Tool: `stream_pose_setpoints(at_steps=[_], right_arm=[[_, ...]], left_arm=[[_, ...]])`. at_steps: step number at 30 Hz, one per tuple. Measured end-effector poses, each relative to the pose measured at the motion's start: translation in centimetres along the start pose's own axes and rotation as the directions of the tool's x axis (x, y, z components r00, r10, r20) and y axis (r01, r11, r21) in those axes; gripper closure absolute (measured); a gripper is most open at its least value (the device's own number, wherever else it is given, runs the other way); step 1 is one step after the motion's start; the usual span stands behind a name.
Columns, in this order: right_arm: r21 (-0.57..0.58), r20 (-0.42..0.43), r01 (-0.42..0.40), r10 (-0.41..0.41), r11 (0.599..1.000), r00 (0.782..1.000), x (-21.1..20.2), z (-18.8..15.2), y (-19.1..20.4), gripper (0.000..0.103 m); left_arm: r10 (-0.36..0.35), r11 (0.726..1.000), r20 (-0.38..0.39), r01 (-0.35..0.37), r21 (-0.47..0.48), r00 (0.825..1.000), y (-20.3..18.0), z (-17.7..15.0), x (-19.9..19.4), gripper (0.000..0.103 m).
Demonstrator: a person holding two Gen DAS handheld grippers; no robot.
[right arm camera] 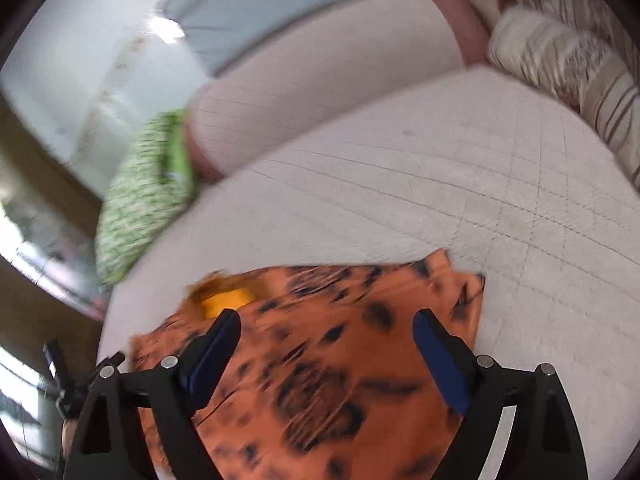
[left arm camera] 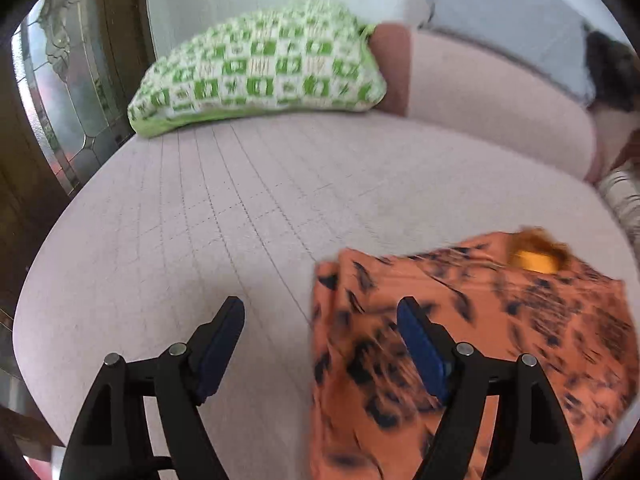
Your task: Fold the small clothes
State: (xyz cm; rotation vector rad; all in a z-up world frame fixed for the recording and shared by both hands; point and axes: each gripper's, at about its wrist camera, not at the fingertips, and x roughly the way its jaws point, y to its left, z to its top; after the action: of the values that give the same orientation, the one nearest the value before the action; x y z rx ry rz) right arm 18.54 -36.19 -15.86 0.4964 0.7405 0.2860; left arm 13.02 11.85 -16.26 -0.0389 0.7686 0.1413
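An orange garment (left arm camera: 480, 340) with a dark leopard-like print lies flat on the pale quilted sofa seat (left arm camera: 200, 208), close to the seat's front edge. A yellow label (left arm camera: 534, 262) shows at its neckline, on the side turned toward the backrest. In the right wrist view the same garment (right arm camera: 320, 360) spreads under the camera, one corner reaching out toward the middle of the seat, and the label (right arm camera: 226, 302) sits near its far left corner.

The left gripper (left arm camera: 322, 322) hangs above the seat with its fingers spread wide and nothing between them; its left finger is over bare quilting, its right finger (left arm camera: 420, 344) over the garment's left edge. The right gripper (right arm camera: 326, 336) hangs over the middle of the garment, its blue-padded fingers (right arm camera: 216, 356) likewise wide apart, and no cloth is caught in them. Whether either touches the fabric cannot be told through the blur.

Farther out, a green-and-white patterned cushion (left arm camera: 260, 72) leans at the seat's back left corner against the pale backrest (left arm camera: 492, 100). A cream striped cushion (right arm camera: 568, 68) rests at the back right corner. A light blue cloth (left arm camera: 508, 20) drapes over the top of the backrest. A leaded glass door panel (left arm camera: 56, 92) stands beyond the seat's left edge.
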Motion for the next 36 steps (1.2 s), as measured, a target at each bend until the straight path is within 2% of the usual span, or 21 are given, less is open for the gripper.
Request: stream_pose_setpoints(at_steps=[3, 4, 6, 7, 8, 9, 10, 13, 15, 17, 18, 19, 20, 24, 27, 28, 30, 31, 33, 36], right_arm=[[0.007, 0.004, -0.066, 0.066, 0.998, 0.998, -3.3, -4.2, 1.0, 0.013], [0.023, -0.014, -0.080, 0.080, 0.997, 0.997, -3.2, -5.9, 1.0, 0.013], [0.066, -0.050, -0.053, 0.056, 0.996, 0.997, -2.3, -8.0, -0.3, 0.013], [0.101, -0.082, -0.004, 0.012, 0.995, 0.997, -0.7, -8.8, -1.9, 0.013], [0.140, -0.102, 0.017, -0.002, 0.990, 0.995, 0.3, -9.1, -3.3, 0.013], [0.194, -0.093, -0.007, 0.026, 0.981, 0.995, 0.5, -9.4, -4.3, 0.015], [0.237, -0.050, -0.035, 0.048, 0.971, 0.998, -0.5, -9.3, -4.3, 0.015], [0.202, 0.019, -0.064, 0.062, 0.977, 0.998, -3.4, -9.3, -2.5, 0.014], [0.145, 0.058, -0.088, 0.080, 0.986, 0.995, -4.8, -9.9, -1.7, 0.013], [0.150, 0.027, -0.028, 0.024, 0.988, 0.999, -4.1, -10.5, -2.9, 0.008], [0.195, -0.017, 0.026, -0.023, 0.980, 1.000, -2.8, -11.0, -4.0, 0.008], [0.265, -0.072, 0.063, -0.045, 0.962, 0.996, -1.8, -11.6, -5.7, 0.008], [0.318, -0.031, 0.012, -0.002, 0.948, 1.000, -2.3, -11.9, -6.6, 0.008], [0.291, 0.052, -0.042, 0.028, 0.956, 0.998, -5.5, -11.7, -5.2, 0.009], [0.292, 0.086, -0.104, 0.082, 0.951, 0.993, -6.2, -12.0, -5.1, 0.008], [0.302, 0.075, -0.108, 0.089, 0.947, 0.993, -5.6, -12.2, -5.3, 0.008], [0.375, -0.021, -0.005, 0.014, 0.927, 1.000, -3.4, -12.9, -6.7, 0.008], [0.402, -0.040, 0.006, 0.011, 0.916, 0.999, -3.1, -13.3, -7.0, 0.008], [0.393, -0.029, 0.028, -0.018, 0.919, 0.999, -4.3, -12.5, -6.3, 0.008], [0.331, 0.056, -0.002, -0.017, 0.944, 0.998, -6.4, -10.1, -4.2, 0.008]], left_arm=[[-0.060, 0.998, 0.032, 0.059, 0.004, 0.998, -0.7, -3.1, -3.3, 0.023], [-0.072, 0.997, 0.031, 0.071, 0.017, 0.997, -0.8, -4.0, -3.8, 0.023], [-0.055, 0.997, 0.018, 0.054, 0.057, 0.998, -2.1, -6.3, -3.6, 0.021], [-0.044, 0.995, -0.008, 0.044, 0.086, 0.999, -2.8, -7.2, -3.0, 0.021], [0.008, 0.991, -0.069, 0.002, 0.137, 0.998, -3.3, -8.2, -1.0, 0.021], [0.043, 0.987, -0.111, -0.025, 0.158, 0.993, -3.3, -8.6, 0.2, 0.020], [0.040, 0.988, -0.127, -0.020, 0.151, 0.991, -3.1, -8.9, 0.6, 0.020], [0.000, 0.998, -0.055, 0.004, 0.063, 0.998, -1.8, -8.3, -2.6, 0.021], [-0.024, 0.997, -0.004, 0.024, 0.076, 1.000, -1.8, -8.4, -4.3, 0.020], [-0.021, 0.994, 0.006, 0.021, 0.111, 1.000, -2.4, -9.1, -4.4, 0.017], [0.005, 0.991, -0.027, -0.002, 0.132, 1.000, -2.5, -9.6, -3.4, 0.017], [0.052, 0.987, -0.095, -0.037, 0.154, 0.994, -2.7, -10.1, -1.7, 0.017], [0.051, 0.989, -0.129, -0.032, 0.147, 0.990, -2.4, -10.3, -0.9, 0.017], [0.014, 0.998, -0.039, -0.012, 0.067, 0.999, -1.2, -9.6, -3.6, 0.017], [0.013, 0.993, 0.054, -0.019, 0.115, 0.998, -2.1, -9.3, -5.0, 0.016], [0.018, 0.991, 0.035, -0.023, 0.132, 0.999, -2.4, -9.4, -4.3, 0.016], [0.055, 0.985, -0.070, -0.043, 0.166, 0.996, -2.9, -10.1, -2.0, 0.016], [0.069, 0.984, -0.099, -0.051, 0.173, 0.993, -3.0, -10.4, -1.5, 0.016], [0.061, 0.986, -0.040, -0.054, 0.157, 0.997, -3.1, -10.3, -2.8, 0.016], [0.024, 0.987, 0.043, -0.030, 0.156, 0.999, -3.9, -9.4, -4.7, 0.016]])
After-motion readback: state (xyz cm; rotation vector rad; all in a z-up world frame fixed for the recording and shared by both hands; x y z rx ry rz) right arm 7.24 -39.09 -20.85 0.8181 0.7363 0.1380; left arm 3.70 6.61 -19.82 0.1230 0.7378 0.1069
